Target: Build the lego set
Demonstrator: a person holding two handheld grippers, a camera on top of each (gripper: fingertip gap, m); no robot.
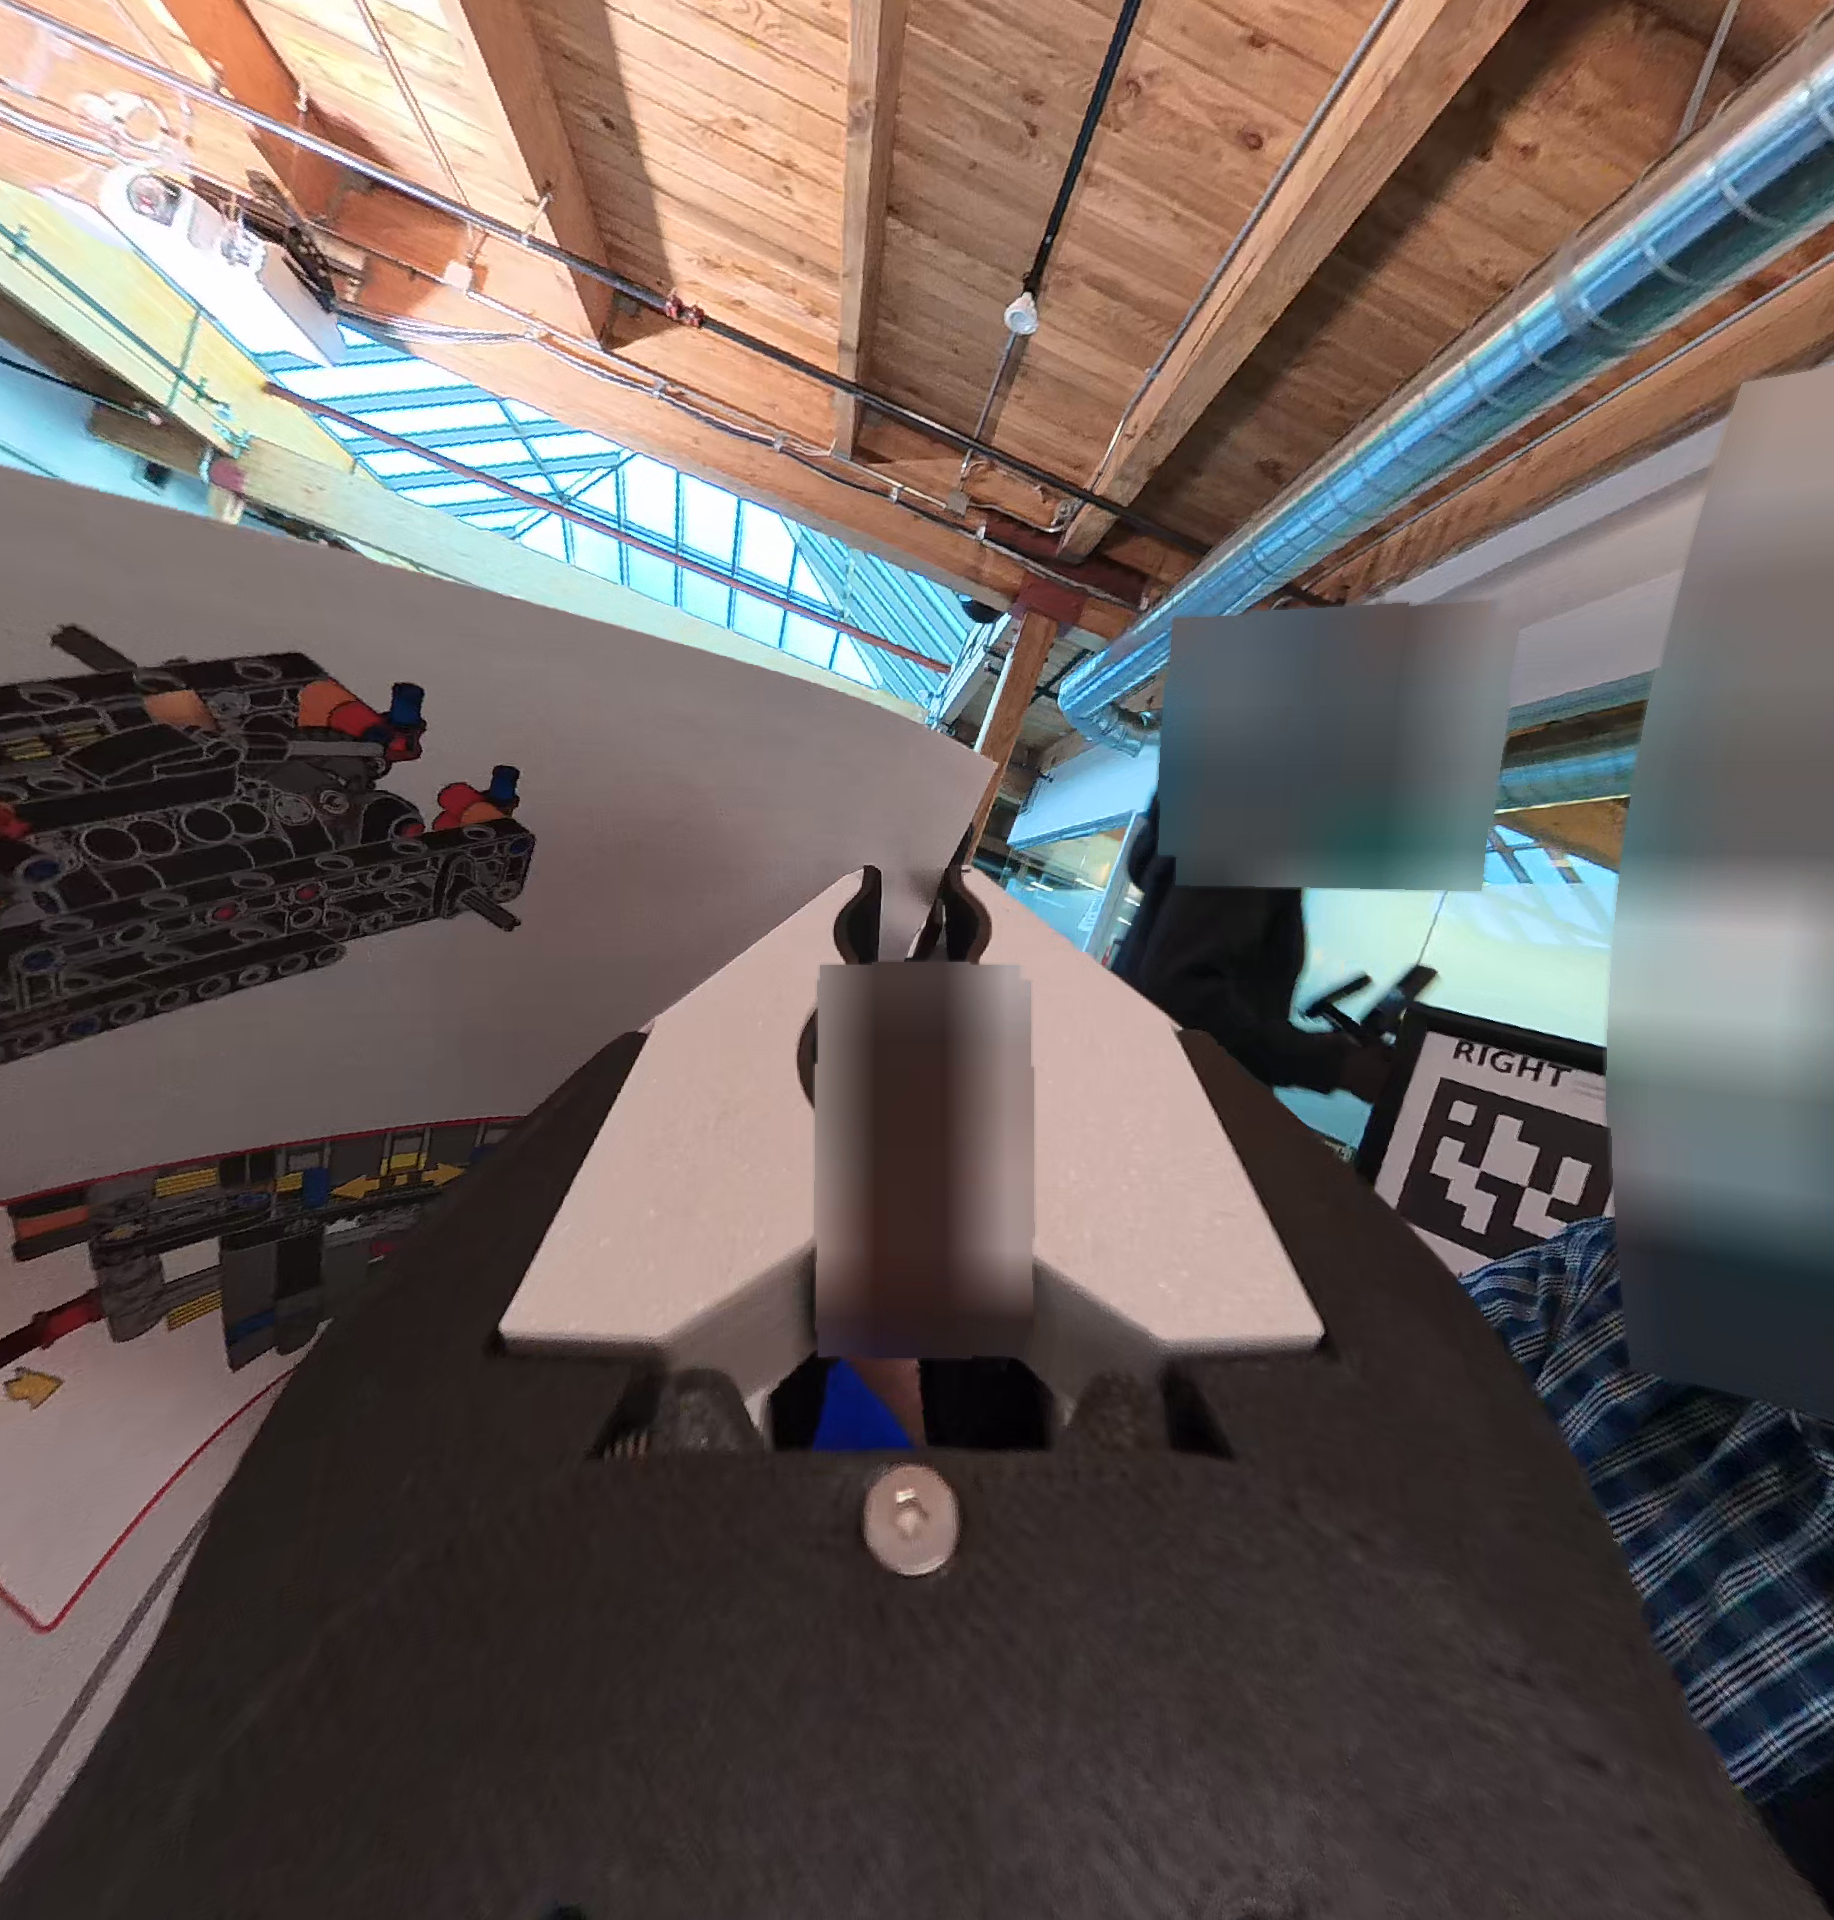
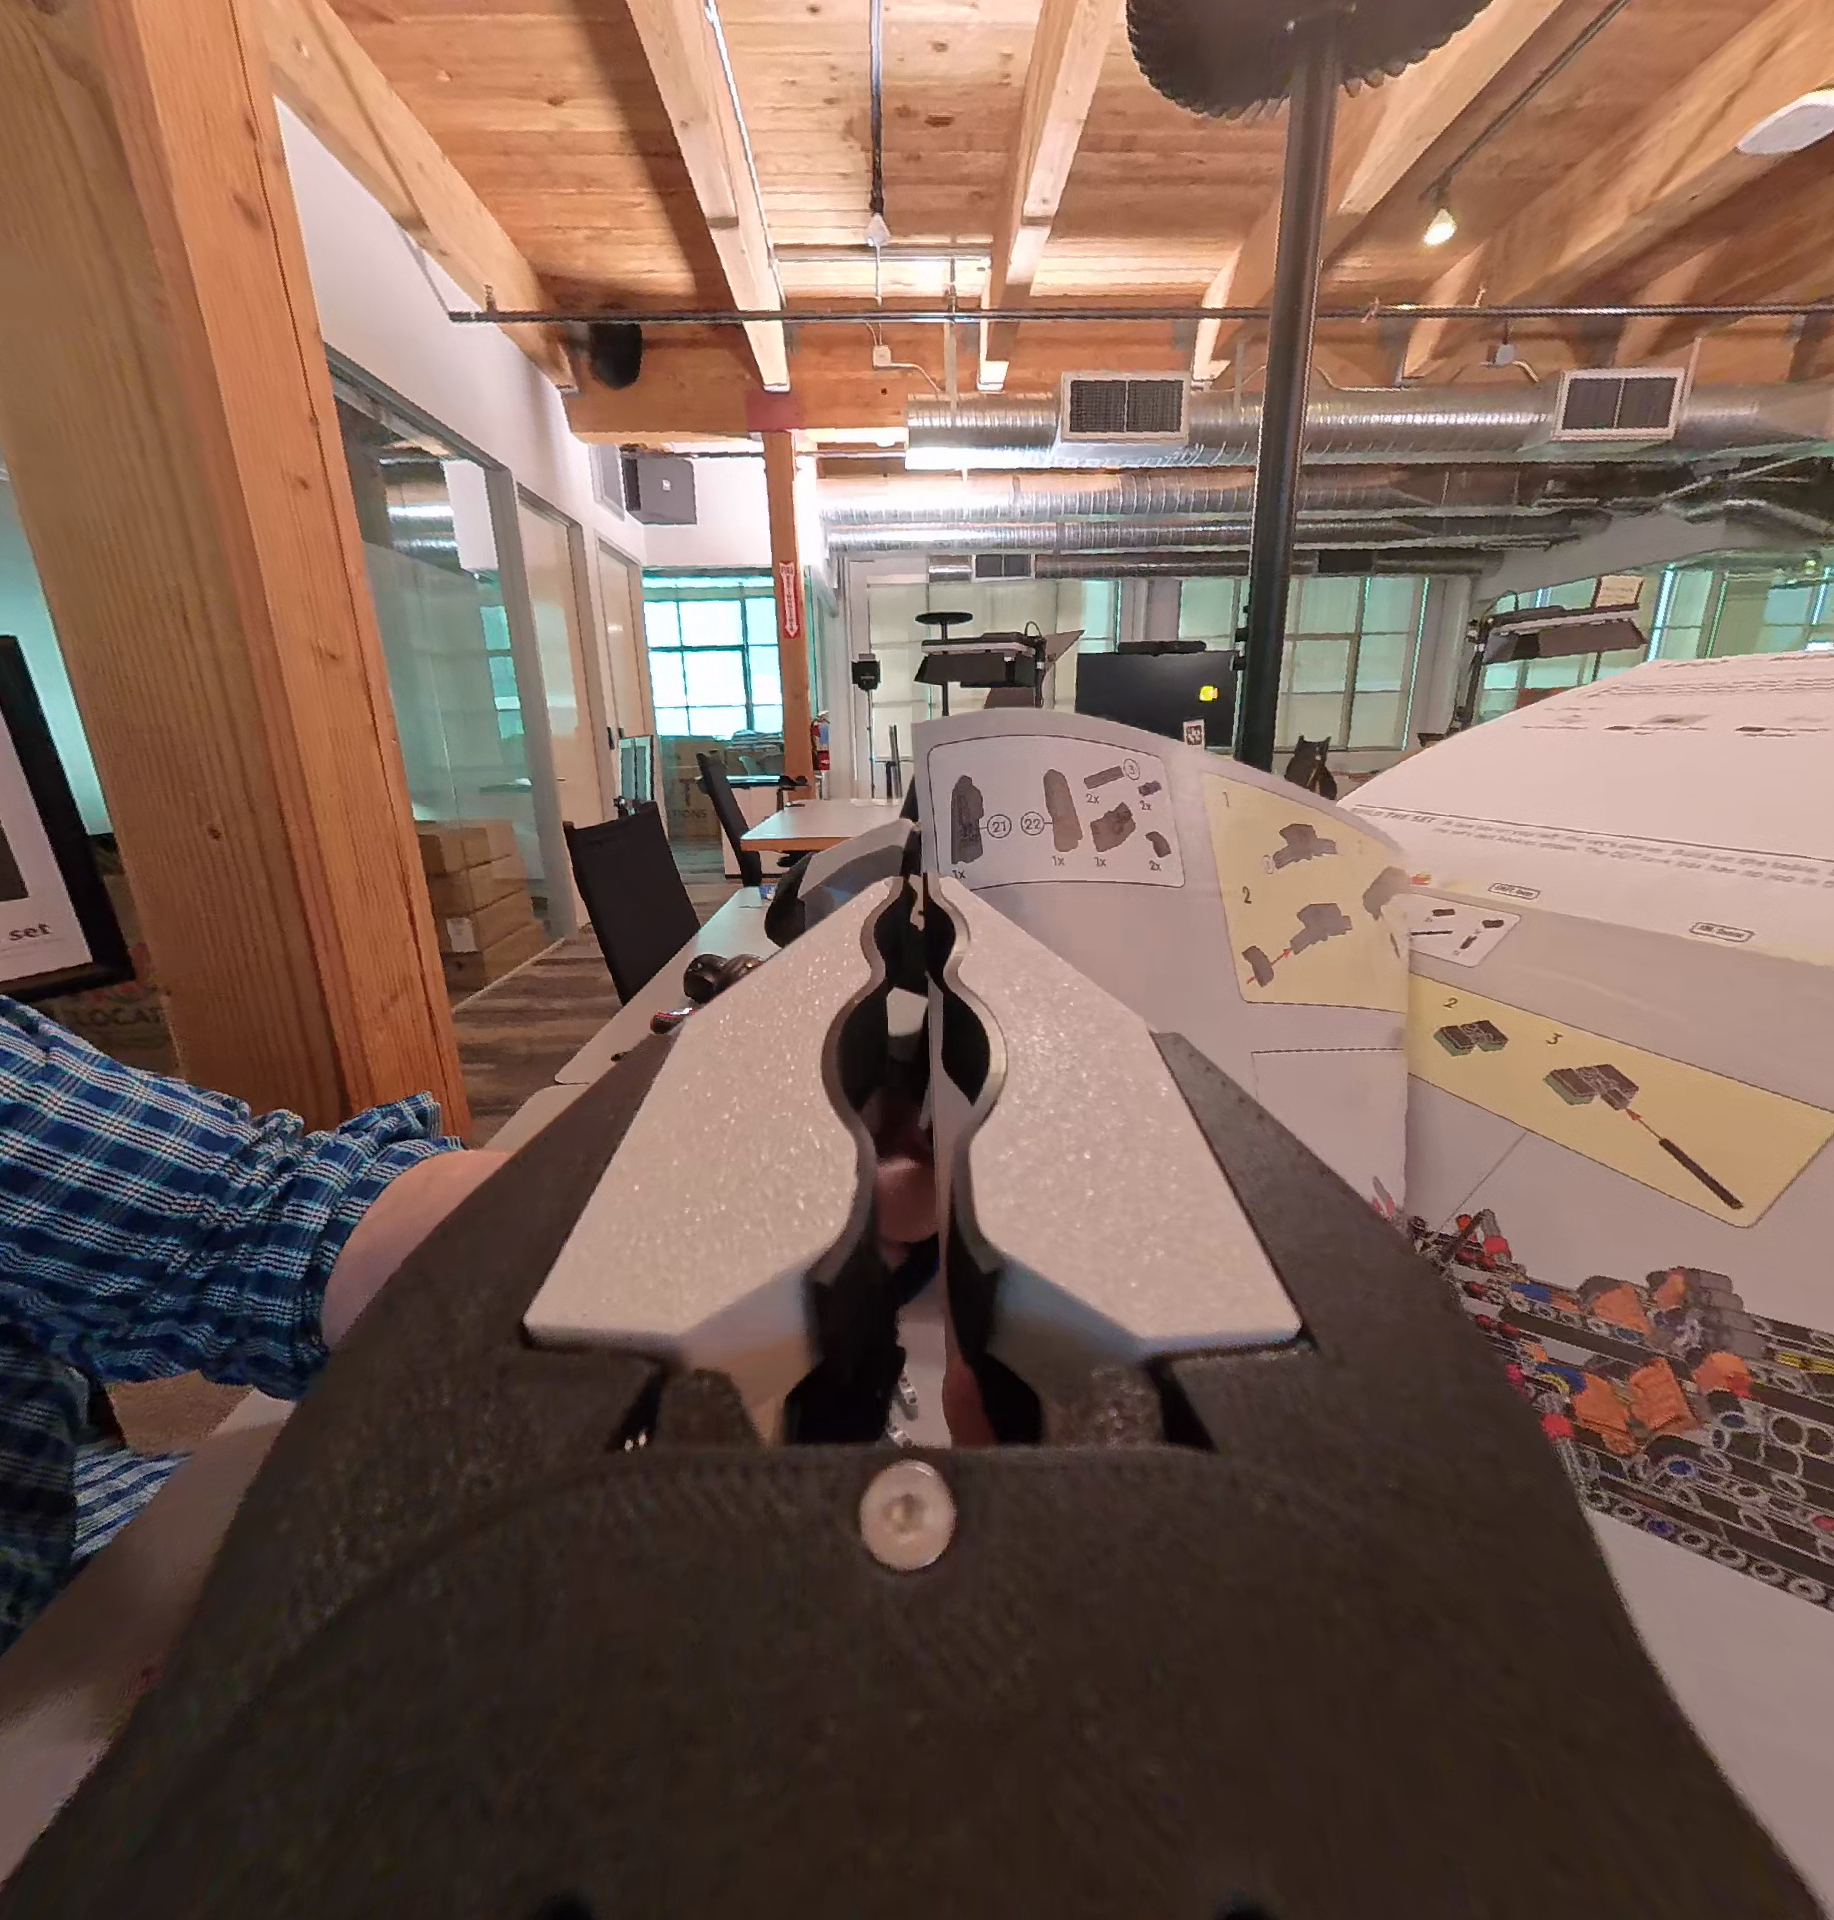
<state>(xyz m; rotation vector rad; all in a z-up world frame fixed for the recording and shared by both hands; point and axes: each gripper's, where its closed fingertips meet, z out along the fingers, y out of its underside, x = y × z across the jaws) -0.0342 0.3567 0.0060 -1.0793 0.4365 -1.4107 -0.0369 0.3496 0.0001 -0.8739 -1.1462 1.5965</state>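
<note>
The lego instruction booklet is lifted up, and both grippers hold it. In the left wrist view a white page (image 1: 601,831) with drawings of a black and orange model fills the left side. Its right edge runs down between the fingertips of my left gripper (image 1: 908,914), which is shut on it and points up at the ceiling. In the right wrist view my right gripper (image 2: 925,904) is shut on the thin edge of a curled page (image 2: 1058,821) with parts drawings. More open pages (image 2: 1619,1091) spread to the right. No lego pieces are in view.
A plaid sleeve (image 2: 113,1195) shows at the left and also in the left wrist view (image 1: 1723,1507). A black-framed marker board (image 1: 1495,1143) stands at the right. A thick wooden post (image 2: 196,582), a black pole (image 2: 1277,468), desks and chairs (image 2: 632,894) lie beyond. Less than 4 cm separates the two grippers' tips.
</note>
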